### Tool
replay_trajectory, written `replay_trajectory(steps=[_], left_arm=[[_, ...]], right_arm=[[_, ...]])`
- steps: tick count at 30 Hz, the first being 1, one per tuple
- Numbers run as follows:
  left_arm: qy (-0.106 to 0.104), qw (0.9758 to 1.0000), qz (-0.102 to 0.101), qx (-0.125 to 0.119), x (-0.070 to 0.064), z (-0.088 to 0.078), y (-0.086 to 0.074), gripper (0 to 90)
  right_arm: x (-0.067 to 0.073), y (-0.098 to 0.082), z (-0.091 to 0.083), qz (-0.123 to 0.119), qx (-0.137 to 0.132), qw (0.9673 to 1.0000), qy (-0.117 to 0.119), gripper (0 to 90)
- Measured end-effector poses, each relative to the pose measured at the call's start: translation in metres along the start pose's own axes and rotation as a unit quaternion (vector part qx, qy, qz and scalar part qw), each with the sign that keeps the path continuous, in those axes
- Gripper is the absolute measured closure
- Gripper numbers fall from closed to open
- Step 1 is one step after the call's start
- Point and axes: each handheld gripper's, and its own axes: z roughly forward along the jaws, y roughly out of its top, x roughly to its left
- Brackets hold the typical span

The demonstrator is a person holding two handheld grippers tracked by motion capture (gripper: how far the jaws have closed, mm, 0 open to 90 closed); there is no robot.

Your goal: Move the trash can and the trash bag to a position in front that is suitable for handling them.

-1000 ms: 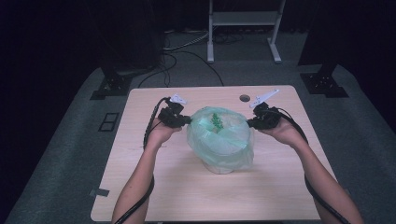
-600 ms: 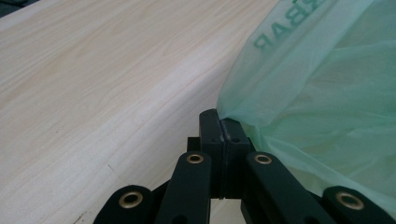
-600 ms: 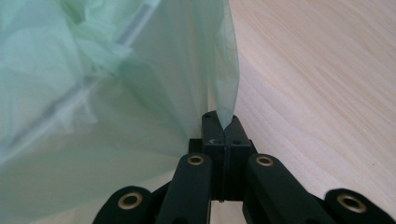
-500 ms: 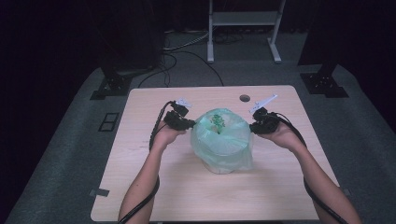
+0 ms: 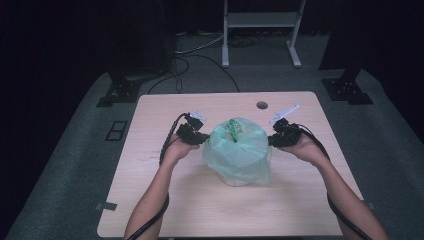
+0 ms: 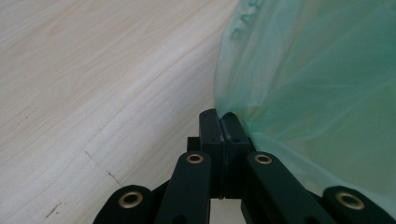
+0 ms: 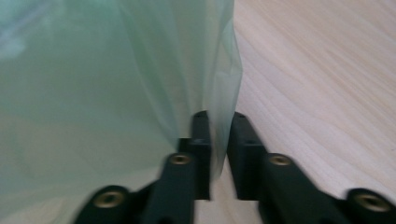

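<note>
High view: a pale green, translucent plastic bag [image 5: 239, 157], pulled over a round container, stands near the middle of the light wooden table [image 5: 165, 210], its top gathered into a small darker green knot [image 5: 233, 128]. The left gripper [image 5: 199, 138] sits against the bag's left side and the right gripper [image 5: 274, 140] against its right side, so the bag lies directly between the two sets of fingertips.

Left gripper view: the black fingers [image 6: 210, 133] are pressed together, and a fold of the green film [image 6: 261, 135] is pinched between their tips. The bag's bulk spreads up and to the right of the fingers, with bare table to their left.

Right gripper view: the fingers [image 7: 201, 135] stand slightly apart, having just been opening. A hanging edge of the bag film [image 7: 224, 93] runs down into the narrow gap between them, and the pads no longer squeeze it. The bag fills the space left of the fingers, with wood grain to their right.
</note>
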Motion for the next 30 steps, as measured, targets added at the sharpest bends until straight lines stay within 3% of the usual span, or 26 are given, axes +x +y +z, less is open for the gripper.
replay_trajectory(steps=[4,8,9,12,15,16,17,18,22,30], left_arm=[[-0.007,0.9998,0.005,-0.015,0.003,-0.018,-0.002,72.8],[-0.006,0.9996,0.015,-0.024,0.003,-0.032,-0.004,66.1],[-0.018,0.9989,0.025,-0.036,0.001,-0.042,-0.005,64.3],[-0.028,0.9979,0.043,-0.041,-0.002,-0.053,-0.004,61.8],[-0.044,0.9961,0.069,-0.035,-0.005,-0.064,-0.002,59.2],[-0.044,0.9961,0.069,-0.035,-0.005,-0.064,-0.002,58.5],[-0.056,0.9942,0.085,-0.033,-0.008,-0.068,-0.001,58.4],[-0.056,0.9942,0.085,-0.033,-0.008,-0.068,-0.001,57.8],[-0.11,0.9856,0.127,-0.022,-0.021,-0.069,-0.002,50.8],[-0.145,0.9784,0.147,-0.008,-0.031,-0.058,-0.006,40.8]], right_arm=[[0.001,-0.003,-0.016,-0.006,-0.025,0.9997,0.002,68.1],[0.003,-0.006,-0.03,-0.018,-0.039,0.9991,0.006,64.2],[0.006,-0.009,-0.038,-0.025,-0.046,0.9986,0.008,62.8],[0.011,-0.012,-0.047,-0.039,-0.054,0.9976,0.016,60.0],[0.02,-0.014,-0.055,-0.06,-0.058,0.9961,0.028,56.5],[0.02,-0.014,-0.055,-0.06,-0.058,0.9961,0.028,56.5],[0.026,-0.015,-0.061,-0.075,-0.06,0.9945,0.042,54.7],[0.026,-0.015,-0.061,-0.075,-0.06,0.9945,0.042,54.7],[0.04,-0.018,-0.069,-0.102,-0.064,0.9903,0.068,48.6],[0.055,-0.023,-0.063,-0.117,-0.061,0.9867,0.095,44.3]])
